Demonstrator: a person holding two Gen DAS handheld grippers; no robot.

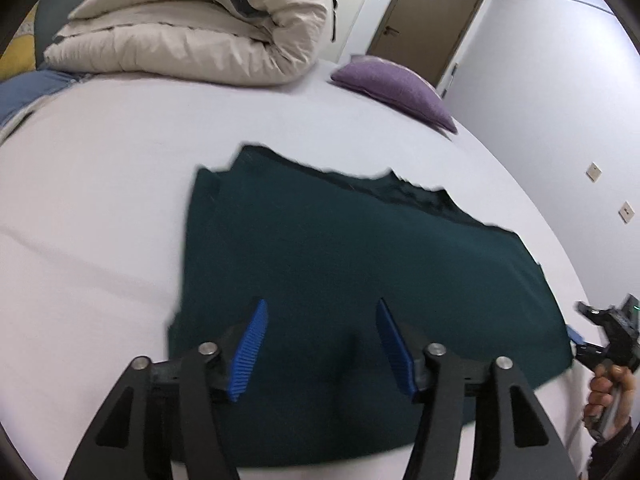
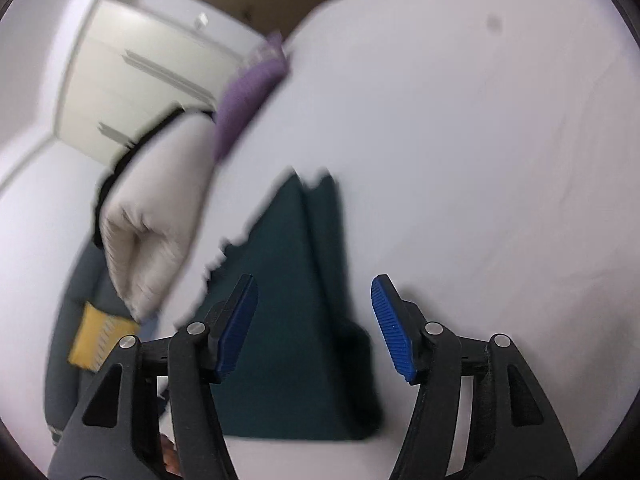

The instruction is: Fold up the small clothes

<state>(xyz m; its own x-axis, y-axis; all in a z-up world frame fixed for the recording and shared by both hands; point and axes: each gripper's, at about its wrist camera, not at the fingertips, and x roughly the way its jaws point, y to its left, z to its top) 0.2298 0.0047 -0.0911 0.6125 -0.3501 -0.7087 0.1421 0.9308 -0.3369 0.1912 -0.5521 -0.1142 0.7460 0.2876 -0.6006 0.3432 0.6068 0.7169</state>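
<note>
A dark green garment (image 1: 360, 264) lies flat and folded on the white bed sheet (image 1: 100, 220). My left gripper (image 1: 322, 344) is open just above its near edge, holding nothing. In the left wrist view the right gripper (image 1: 576, 340) shows at the garment's right edge, held by a hand. In the right wrist view the right gripper (image 2: 314, 320) is open over the near end of the garment (image 2: 296, 304), which runs away from me in a blurred strip. Neither gripper holds cloth.
A rolled beige duvet (image 1: 208, 28) lies at the far side of the bed, with a purple pillow (image 1: 396, 84) to its right. A blue cloth (image 1: 28, 92) lies at the far left. A yellow cushion (image 2: 98, 336) sits beyond the bed. A door (image 1: 424, 16) stands behind.
</note>
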